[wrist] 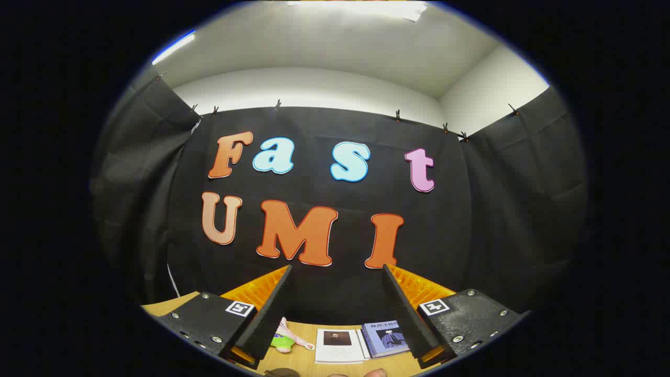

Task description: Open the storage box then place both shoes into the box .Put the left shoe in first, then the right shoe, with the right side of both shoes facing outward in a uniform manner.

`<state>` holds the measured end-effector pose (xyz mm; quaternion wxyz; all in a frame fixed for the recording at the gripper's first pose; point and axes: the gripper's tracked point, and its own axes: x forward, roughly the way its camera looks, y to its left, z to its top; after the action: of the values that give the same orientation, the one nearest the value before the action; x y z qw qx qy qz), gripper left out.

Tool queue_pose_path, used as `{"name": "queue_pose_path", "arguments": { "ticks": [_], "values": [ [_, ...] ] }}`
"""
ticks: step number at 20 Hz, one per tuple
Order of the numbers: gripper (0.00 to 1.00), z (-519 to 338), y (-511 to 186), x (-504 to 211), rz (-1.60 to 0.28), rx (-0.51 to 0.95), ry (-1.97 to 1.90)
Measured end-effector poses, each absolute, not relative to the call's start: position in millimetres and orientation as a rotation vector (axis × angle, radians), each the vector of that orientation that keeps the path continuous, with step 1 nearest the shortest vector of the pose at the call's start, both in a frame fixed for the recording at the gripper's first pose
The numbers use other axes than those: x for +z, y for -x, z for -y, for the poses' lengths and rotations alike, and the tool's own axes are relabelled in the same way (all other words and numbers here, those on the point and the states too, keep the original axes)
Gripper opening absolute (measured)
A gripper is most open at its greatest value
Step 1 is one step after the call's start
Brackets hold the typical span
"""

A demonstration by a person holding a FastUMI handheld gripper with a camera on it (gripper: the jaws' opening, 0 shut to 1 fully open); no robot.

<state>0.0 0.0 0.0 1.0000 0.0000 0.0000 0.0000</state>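
Gripper (335,272) held high, fingers spread wide on nothing, so tip down past the books (361,343) to find the box.

Black cloth wall (335,293) clipped up w/ small clips (398,115); white wall (314,86) & ceiling light (366,8) above; wood surface (314,335) below.

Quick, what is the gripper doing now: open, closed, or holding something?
Gripper: open, fingers spread wide, holding nothing; it points at the booth wall, above the wooden table.
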Motion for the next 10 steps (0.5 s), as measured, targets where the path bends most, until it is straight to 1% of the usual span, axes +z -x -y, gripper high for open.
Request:
{"name": "queue_pose_path", "arguments": {
  "ticks": [10],
  "values": [
    [0.99, -14.9, 3.0, -3.3, -0.025, 0.051, -0.007]
  ]
}}
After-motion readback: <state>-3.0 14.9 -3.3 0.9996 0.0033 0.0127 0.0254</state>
